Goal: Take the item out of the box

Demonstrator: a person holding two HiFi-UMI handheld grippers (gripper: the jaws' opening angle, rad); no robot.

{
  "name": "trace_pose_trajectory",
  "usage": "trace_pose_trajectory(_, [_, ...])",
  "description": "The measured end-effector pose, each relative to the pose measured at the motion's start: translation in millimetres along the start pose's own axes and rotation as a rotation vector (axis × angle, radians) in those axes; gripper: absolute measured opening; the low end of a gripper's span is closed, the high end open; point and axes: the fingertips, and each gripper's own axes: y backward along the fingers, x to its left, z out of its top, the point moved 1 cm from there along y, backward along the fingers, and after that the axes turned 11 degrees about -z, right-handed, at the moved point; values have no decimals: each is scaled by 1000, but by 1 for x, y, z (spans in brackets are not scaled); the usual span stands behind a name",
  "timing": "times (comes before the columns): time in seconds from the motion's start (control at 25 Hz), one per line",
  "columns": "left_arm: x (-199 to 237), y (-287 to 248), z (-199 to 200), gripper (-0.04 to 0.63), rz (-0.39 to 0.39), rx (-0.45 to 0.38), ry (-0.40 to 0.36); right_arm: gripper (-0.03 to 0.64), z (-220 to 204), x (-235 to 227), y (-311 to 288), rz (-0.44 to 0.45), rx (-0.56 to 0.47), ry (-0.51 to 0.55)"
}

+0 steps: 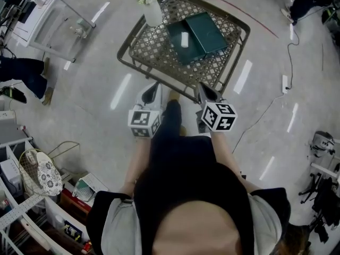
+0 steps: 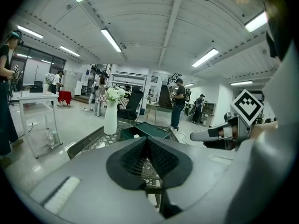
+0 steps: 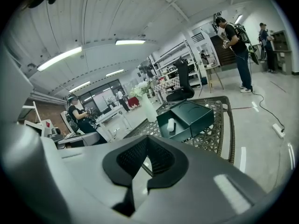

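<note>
A dark green box [image 1: 183, 45] lies open on a metal lattice table [image 1: 154, 52], with a small white item [image 1: 184, 39] inside it. The box's lid [image 1: 208, 31] rests against its right side. In the right gripper view the box [image 3: 176, 129] and white item [image 3: 171, 124] lie ahead of the jaws. Both grippers hover short of the table's near edge, apart from the box. My left gripper [image 1: 152, 90] is shut and holds nothing. My right gripper [image 1: 206, 92] is likewise shut and holds nothing. In the left gripper view the box [image 2: 148, 130] shows just beyond the closed jaws.
A white vase [image 1: 152, 10] with flowers stands at the table's far left corner. A white frame table [image 1: 42, 15] stands to the left, shelves and clutter [image 1: 37, 185] at lower left. A cable and power strip [image 1: 285, 83] lie on the floor to the right. Other people stand around.
</note>
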Motion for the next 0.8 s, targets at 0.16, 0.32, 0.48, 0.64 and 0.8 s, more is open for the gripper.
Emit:
trace_pose_trajectory(0.16, [13,-19,9,9,-14,14,5,2,11,-2,-17,-10,11,-18])
trace_pose_trajectory(0.32, [24,-35,20,9,-28,11,11,2,21,-4,-32,-29,24,-21])
trace_pose_trajectory(0.48, [34,-54,26,9,-42,7,23,2,37,-4,-49,-35,19,-13])
trace_pose_trajectory(0.64, [46,-69,34,9,-53,2,35,2,50,-3,-65,-42,27,-4])
trace_pose_trajectory(0.8, [60,-79,36,9,-58,7,47,2,56,0,-80,-56,40,30])
